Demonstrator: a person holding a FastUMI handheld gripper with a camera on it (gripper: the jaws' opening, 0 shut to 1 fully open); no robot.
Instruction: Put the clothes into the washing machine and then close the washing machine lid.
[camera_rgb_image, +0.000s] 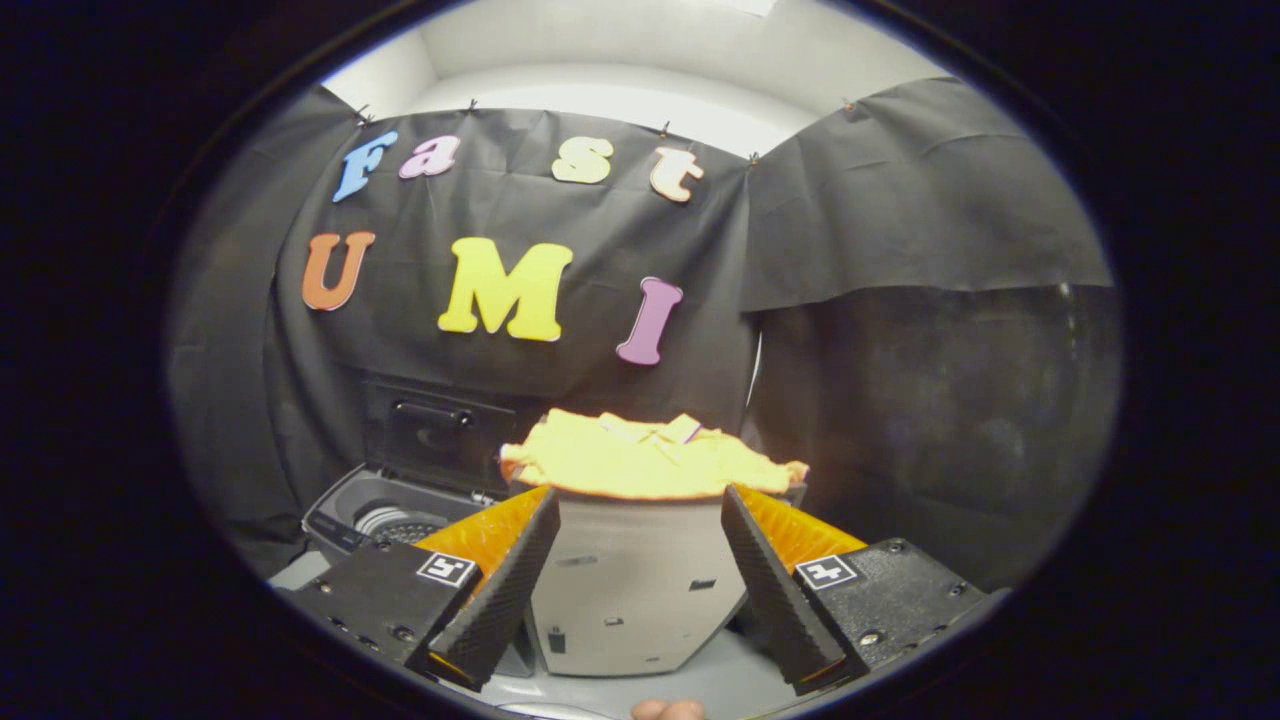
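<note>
Right now the gripper (635, 590) is spread wide, fingers holding nothing, a clear gap between them. Each finger is a wedge shape with a ribbed, grippy inner face; the blocky mounts behind them each carry a small square marker tag and a few screws.

Between and just beyond the fingers stands a basket (630, 585), pale grey, smooth hard plastic, sides tapering toward the bottom, with a few small slots in its wall. Neither finger touches it as far as I can tell; the fingertips overlap its outline, so contact is hard to judge. Its rim is mostly covered.

Clothes (645, 458) sit heaped on top of the basket: bright yellow soft fabric, crumpled, folds draping over the rim on both sides. Strong light washes out the detail, so I can't tell how many pieces.

Washing machine (385, 515) sits low beside the basket, beyond one finger: dark rounded top opening, ribbed drum partly visible inside. Its lid (435, 430) stands raised behind, dark flat panel with a bar handle, blending into the black cloth wall. The machine's body is cut off by the finger mount.

A fingertip (668, 710) of the person peeks in at the very bottom, mostly cropped.
</note>
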